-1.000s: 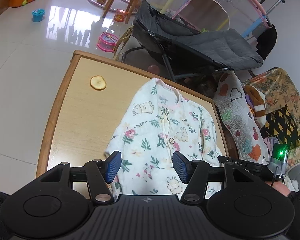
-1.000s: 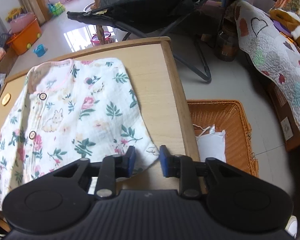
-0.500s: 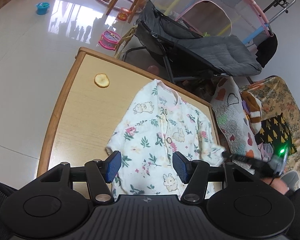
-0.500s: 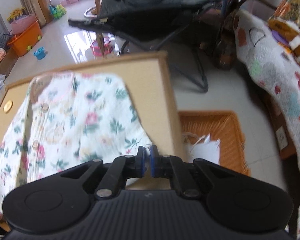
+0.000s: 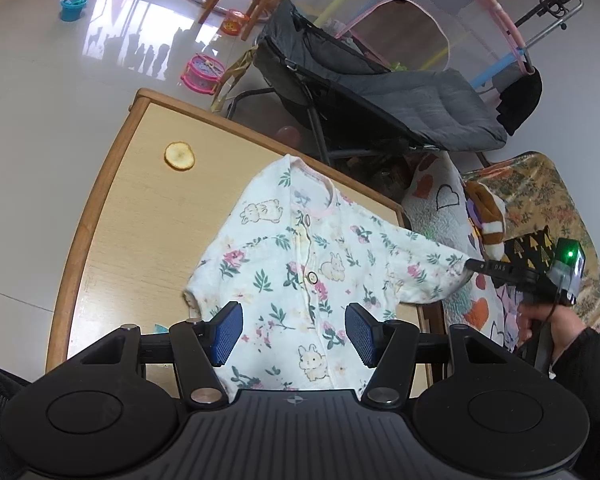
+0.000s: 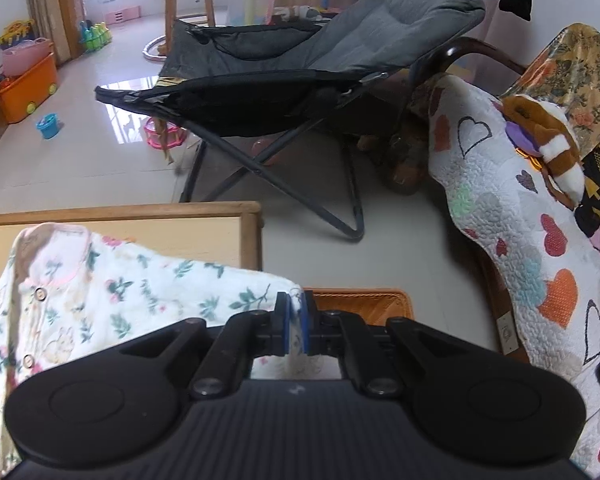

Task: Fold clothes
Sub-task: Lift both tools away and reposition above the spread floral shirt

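A white baby garment point(image 5: 300, 276) with a floral and bunny print lies face up on the wooden table point(image 5: 132, 216), buttons up the middle. My right gripper point(image 6: 295, 322) is shut on the cuff of its right sleeve point(image 6: 204, 280) and holds that sleeve stretched out above the table's right edge; the left wrist view shows this gripper point(image 5: 470, 266) with the sleeve point(image 5: 420, 264) pulled taut. My left gripper point(image 5: 294, 332) hovers open over the garment's lower half, with nothing between its blue pads.
A round yellowish slice point(image 5: 179, 156) lies on the table's far left. A grey folding chair point(image 6: 300, 80) stands beyond the table. An orange wicker basket point(image 6: 364, 302) sits on the floor right of the table. A heart-print quilt point(image 6: 512, 248) drapes over a seat at right.
My right gripper closed on the sleeve cuff, then lifted and pulled it out to the right, off the table. The left gripper stayed open over the garment.
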The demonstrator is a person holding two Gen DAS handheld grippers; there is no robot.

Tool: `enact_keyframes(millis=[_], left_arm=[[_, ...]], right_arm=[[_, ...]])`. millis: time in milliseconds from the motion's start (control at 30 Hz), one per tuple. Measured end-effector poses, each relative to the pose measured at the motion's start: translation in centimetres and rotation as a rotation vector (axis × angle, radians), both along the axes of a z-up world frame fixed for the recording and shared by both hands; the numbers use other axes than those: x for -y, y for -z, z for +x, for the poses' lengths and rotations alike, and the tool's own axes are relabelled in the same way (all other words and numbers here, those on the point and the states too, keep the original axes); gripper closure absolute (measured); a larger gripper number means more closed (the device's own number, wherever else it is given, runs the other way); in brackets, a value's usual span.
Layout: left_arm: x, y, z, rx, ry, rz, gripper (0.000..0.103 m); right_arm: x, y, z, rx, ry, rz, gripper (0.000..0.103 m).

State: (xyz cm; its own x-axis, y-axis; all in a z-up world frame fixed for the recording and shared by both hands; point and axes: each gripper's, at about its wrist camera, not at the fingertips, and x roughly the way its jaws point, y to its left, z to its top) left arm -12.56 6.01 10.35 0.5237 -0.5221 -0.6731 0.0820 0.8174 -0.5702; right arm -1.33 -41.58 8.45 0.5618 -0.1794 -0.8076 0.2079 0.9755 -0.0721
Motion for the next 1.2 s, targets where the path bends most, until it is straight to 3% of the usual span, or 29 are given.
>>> enact_keyframes(millis=[333,600,767,900,1200], left_arm=[[0.1,0.6,0.7,-0.023,0.01,0.058,0.044],[2.0,1.6,1.1,-0.031,0.071,0.123,0.044],[3.6,2.1,0.8,-0.012,0.116,0.106,0.044],[5.2,2.6,0.6,0.003,0.163,0.145,0.044],[7.3,2.8,-0.6,0.029,0.216,0.218,0.044]], right_arm=[[0.2,2.9,1.9,-0.046,0.021,-0.003,0.096],[0.5,4.7,1.1,-0.071,0.061,0.01,0.092],[1.1,3.9,-0.8,-0.05,0.1,0.057,0.092],[0.5,2.6,-3.0,-0.027,0.093,0.126,0.092],[-6.7,1.8,-9.8,0.014,-0.034,0.256,0.092]])
